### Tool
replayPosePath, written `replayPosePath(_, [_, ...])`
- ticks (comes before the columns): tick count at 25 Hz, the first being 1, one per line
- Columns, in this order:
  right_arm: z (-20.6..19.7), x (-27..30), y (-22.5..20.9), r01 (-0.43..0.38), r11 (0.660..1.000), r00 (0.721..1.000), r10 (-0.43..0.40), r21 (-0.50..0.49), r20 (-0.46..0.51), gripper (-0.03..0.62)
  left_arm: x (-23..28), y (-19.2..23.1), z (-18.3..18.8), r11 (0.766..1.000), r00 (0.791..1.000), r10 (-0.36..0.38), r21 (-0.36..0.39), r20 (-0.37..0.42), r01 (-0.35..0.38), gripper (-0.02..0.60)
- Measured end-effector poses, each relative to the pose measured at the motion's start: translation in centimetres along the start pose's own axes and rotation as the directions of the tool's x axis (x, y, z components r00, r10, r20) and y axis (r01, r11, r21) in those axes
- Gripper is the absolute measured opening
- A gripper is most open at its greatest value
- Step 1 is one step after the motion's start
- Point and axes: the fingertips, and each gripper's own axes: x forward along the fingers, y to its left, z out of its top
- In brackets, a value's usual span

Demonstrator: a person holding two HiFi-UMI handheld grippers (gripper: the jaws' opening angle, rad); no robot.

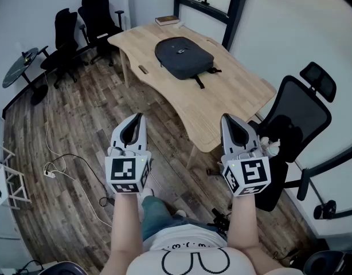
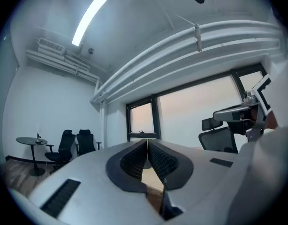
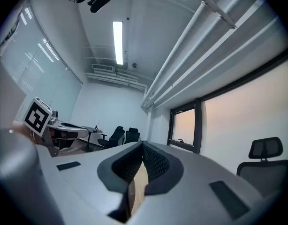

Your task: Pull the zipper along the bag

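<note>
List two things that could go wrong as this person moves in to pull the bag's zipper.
1. The bag lies loose on the table; if only one gripper pulls, the whole bag may slide instead.
2. The left gripper and right gripper are both shut and short of the table; unopened, they could only nudge the bag.
3. The office chair beside the right gripper might get bumped.

Right tool [image 3: 143, 146] is pointing level, its jaws lying closed together and gripping nothing. A strip of pale wood surface [image 3: 137, 191] is showing through the gap below the tips. Two black chairs [image 3: 117, 136] are standing at the far wall. A window [image 3: 184, 125] is glowing to their right, and a ceiling light [image 3: 118, 42] is shining overhead
</note>
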Motion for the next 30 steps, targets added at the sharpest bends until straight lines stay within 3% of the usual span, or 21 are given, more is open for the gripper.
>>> replayPosePath(5, [1.3,-1.0,-1.8,0.017,1.000,0.999,-0.017,-0.003,0.038,0.051,0.3,-1.6,1.9,1.000,0.999,0.002,0.027,0.044,-0.003,0.018])
replayPosePath(9, [1.6,-0.4,-2.5,0.027,0.999,0.998,-0.028,0.026,0.053,0.051,0.5,-1.0,2.6,1.000,0.997,-0.002,-0.025,0.072,0.004,0.018])
replayPosePath(16, [0.5,3.9,-3.0,0.065,0.995,0.996,-0.070,0.079,0.055,0.051,3.8,1.9,0.6,0.998,0.999,-0.028,-0.046,0.044,0.030,0.018])
replayPosePath(24, [-0.5,14.9,-1.4,0.073,0.995,0.997,-0.075,0.067,0.029,0.052,11.4,9.3,-1.3,0.996,0.996,-0.078,-0.027,0.052,0.079,0.018])
replayPosePath(30, [-0.9,24.7,0.9,0.081,0.994,0.997,-0.082,0.077,0.005,0.070,18.4,16.9,-3.0,0.989,0.991,-0.125,-0.075,0.052,0.129,0.018])
